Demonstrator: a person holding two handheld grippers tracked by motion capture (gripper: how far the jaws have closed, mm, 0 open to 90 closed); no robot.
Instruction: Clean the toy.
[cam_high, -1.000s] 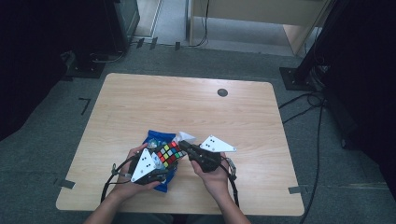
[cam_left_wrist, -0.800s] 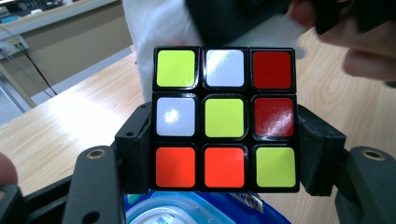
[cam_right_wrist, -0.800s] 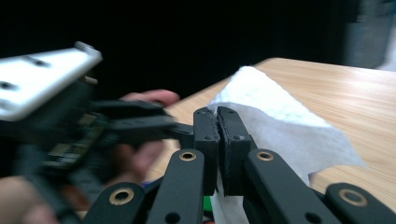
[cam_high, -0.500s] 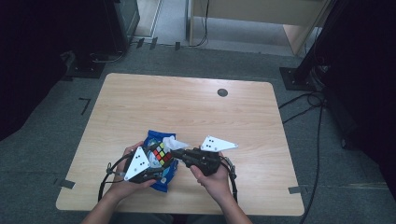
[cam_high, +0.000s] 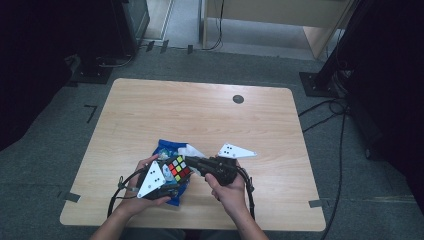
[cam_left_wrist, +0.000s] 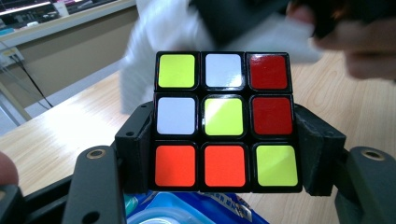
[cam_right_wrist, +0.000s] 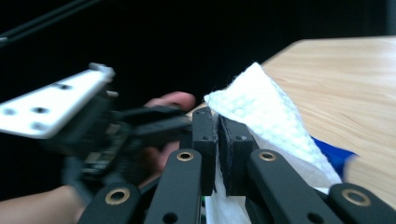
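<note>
White wipe (cam_right_wrist: 275, 116) pinched by R gripper (cam_right_wrist: 217, 128).

High view overhead; gripper views close, sharing cube (cam_left_wrist: 224, 121).

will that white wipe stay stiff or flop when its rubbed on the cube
Probably floppy: the white wipe drapes in soft folds from the shut right tool. It looks thin and light. The cube seems rigid, clamped squarely in the left tool.
</note>
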